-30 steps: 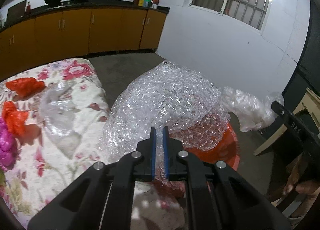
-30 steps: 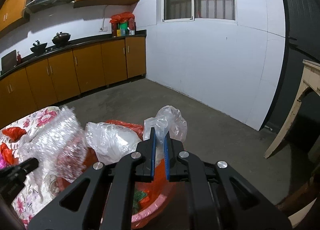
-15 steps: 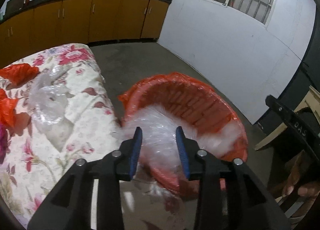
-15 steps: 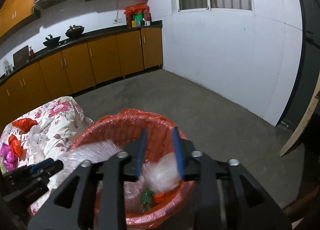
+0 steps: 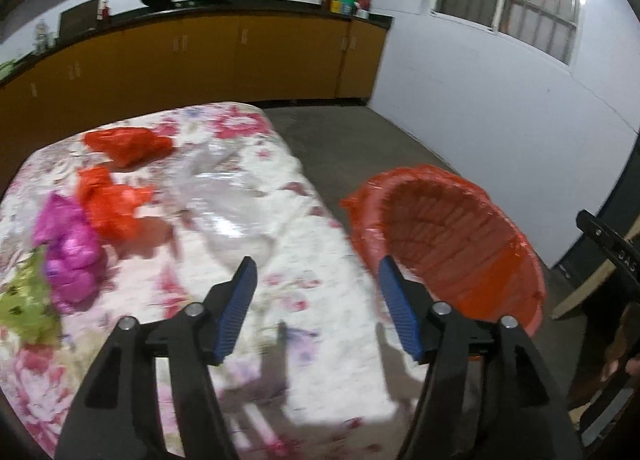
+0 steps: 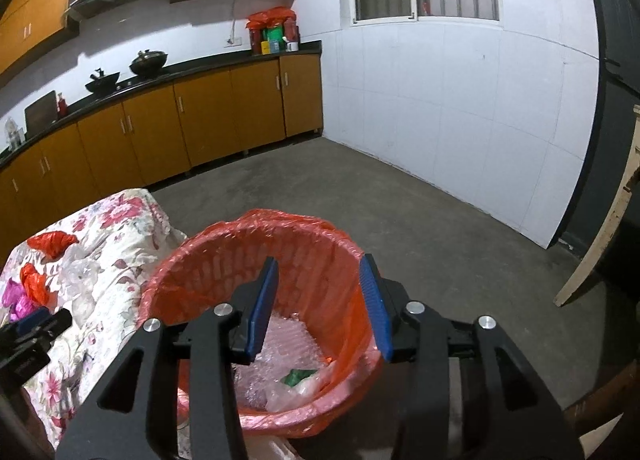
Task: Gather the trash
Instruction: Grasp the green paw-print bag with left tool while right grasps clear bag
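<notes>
1. In the left wrist view, motion blur smeared the floral cloth (image 5: 320, 244) and the trash on it; the clear plastic (image 5: 228, 200) had no readable outline.
2. A green patch (image 5: 20, 300) at that view's left edge was cut off and too blurred to identify.
3. The left wrist view showed only the trash basket (image 5: 460, 244)'s upper inner wall; its bottom lay behind the near rim.
4. In the right wrist view, the right gripper (image 6: 318, 304)'s fingers covered part of the bubble wrap (image 6: 288, 344) in the basket, and a small green scrap (image 6: 298, 376) there was too small to name.
5. The left gripper (image 6: 36, 324) was cropped by that view's left edge.
6. The countertop items (image 6: 274, 34) were too distant to tell apart.
</notes>
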Demonstrator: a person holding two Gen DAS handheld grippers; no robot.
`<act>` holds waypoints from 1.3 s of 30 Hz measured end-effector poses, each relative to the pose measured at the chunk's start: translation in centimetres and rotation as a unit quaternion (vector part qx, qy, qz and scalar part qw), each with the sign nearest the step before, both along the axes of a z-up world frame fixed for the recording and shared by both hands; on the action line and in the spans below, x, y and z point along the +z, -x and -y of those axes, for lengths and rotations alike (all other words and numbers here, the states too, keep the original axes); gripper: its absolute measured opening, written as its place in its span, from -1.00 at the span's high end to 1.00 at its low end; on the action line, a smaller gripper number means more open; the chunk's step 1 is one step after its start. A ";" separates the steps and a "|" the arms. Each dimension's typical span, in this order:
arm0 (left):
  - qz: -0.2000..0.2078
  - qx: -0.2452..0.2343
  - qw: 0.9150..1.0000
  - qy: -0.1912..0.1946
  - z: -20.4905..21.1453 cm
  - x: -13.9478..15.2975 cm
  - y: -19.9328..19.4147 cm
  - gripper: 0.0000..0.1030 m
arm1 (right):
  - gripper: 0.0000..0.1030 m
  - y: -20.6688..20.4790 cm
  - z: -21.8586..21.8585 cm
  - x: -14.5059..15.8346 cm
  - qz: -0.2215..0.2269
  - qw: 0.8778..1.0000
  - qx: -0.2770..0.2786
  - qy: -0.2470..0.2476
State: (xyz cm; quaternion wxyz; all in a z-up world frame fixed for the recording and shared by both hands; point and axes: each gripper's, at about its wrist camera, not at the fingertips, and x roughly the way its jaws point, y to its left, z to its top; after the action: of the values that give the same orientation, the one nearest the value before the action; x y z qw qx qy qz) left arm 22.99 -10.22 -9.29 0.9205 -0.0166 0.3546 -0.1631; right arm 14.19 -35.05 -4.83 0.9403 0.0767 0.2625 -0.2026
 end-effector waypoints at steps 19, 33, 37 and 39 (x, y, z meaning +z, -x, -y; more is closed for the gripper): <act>0.036 0.159 0.984 -0.074 -16.6 0.8 2.4 -0.41 | 0.16 -4.5 -10.7 -0.5 -0.011 0.990 0.140 -0.005; -0.001 0.216 0.975 -0.041 -24.5 -0.2 0.8 -0.41 | 0.16 -14.8 -21.7 -2.9 -0.048 0.958 0.278 -0.040; -0.007 0.208 0.977 -0.035 -24.8 -0.5 0.2 -0.41 | 0.16 -17.6 -24.0 -4.2 -0.070 0.952 0.296 -0.033; -0.009 0.202 0.979 -0.037 -24.7 -0.7 -0.1 -0.41 | 0.16 -18.6 -24.8 -4.8 -0.080 0.950 0.302 -0.028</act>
State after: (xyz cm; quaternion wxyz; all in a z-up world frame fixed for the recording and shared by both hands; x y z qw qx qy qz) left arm 23.08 14.49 -10.01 0.9311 -0.0556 0.3584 0.0399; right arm 32.75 -10.25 -9.58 0.9309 0.0042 0.3535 0.0924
